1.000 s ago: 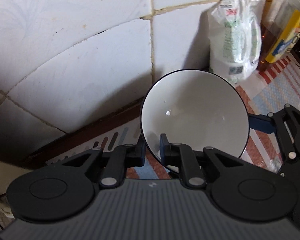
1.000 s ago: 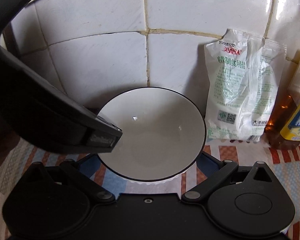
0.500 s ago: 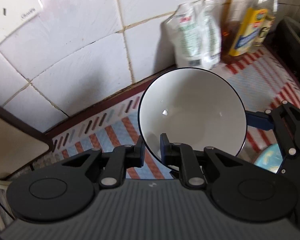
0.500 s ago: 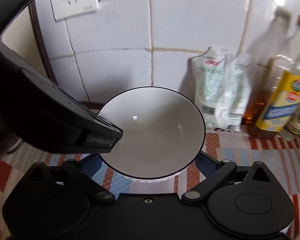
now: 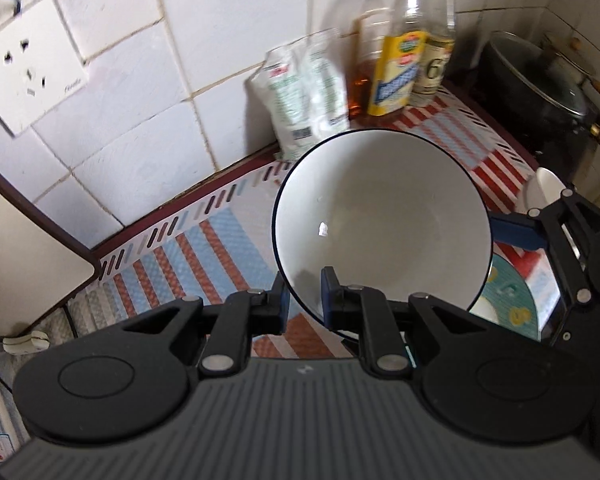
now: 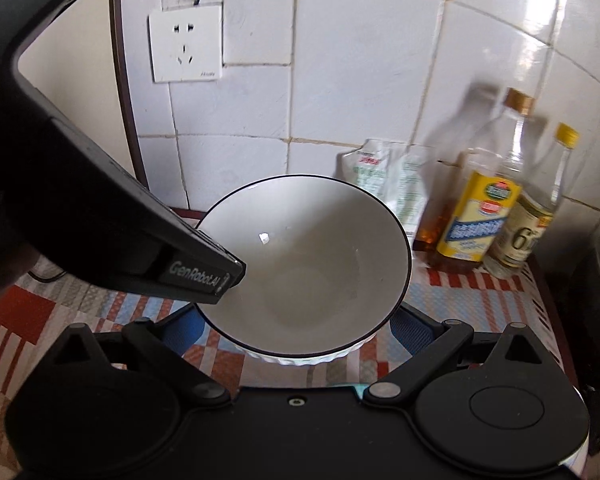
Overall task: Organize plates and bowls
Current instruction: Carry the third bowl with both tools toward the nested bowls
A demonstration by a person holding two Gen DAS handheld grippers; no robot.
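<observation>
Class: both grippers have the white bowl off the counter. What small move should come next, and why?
Probably carry the bowl right toward the patterned plate. The left gripper pinches its near rim, the right gripper spans its base, and it hangs level above the striped mat.

Printed "GenRobot.AI" along the left gripper (image 6: 220,276) — white letters on black. A large "6" on the clear bottle (image 6: 526,236) label — the remaining labels too blurred to read.
</observation>
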